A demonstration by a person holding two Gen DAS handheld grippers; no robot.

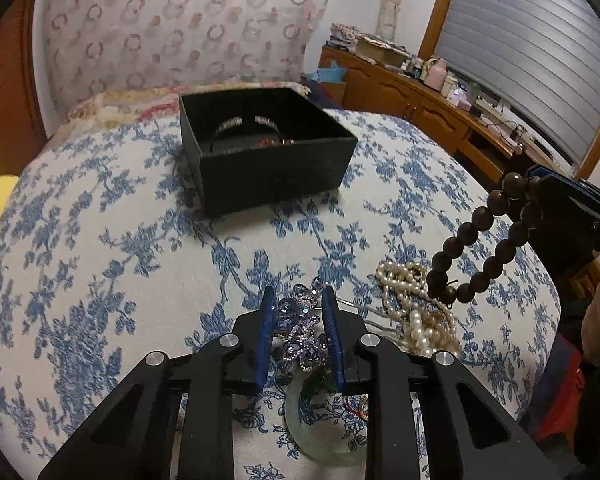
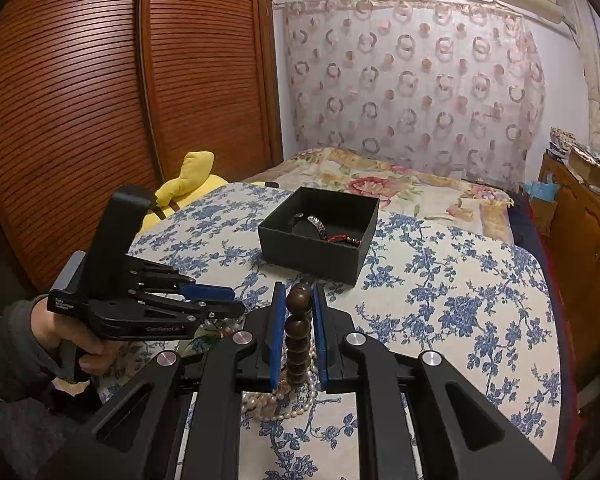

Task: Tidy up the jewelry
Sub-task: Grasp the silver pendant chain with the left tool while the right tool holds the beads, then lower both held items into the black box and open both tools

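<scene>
Beaded bracelet (image 2: pixel 299 332) (dark wood) in right hand-held gripper (image 2: pixel 298 300)

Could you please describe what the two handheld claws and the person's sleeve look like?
Both claws are matte black frames with triangular cut-outs, round silver pivot bolts and flat blue finger pads. The left claw and right claw look alike. Seen from the side, the left one carries small white lettering and an upright black block. The sleeve is dark grey.

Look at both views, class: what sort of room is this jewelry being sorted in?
Most likely a bedroom in a home. The work surface is a bed with a blue-flowered cover, beside a louvred wooden wardrobe, with a cluttered wooden dresser along the window wall.
</scene>
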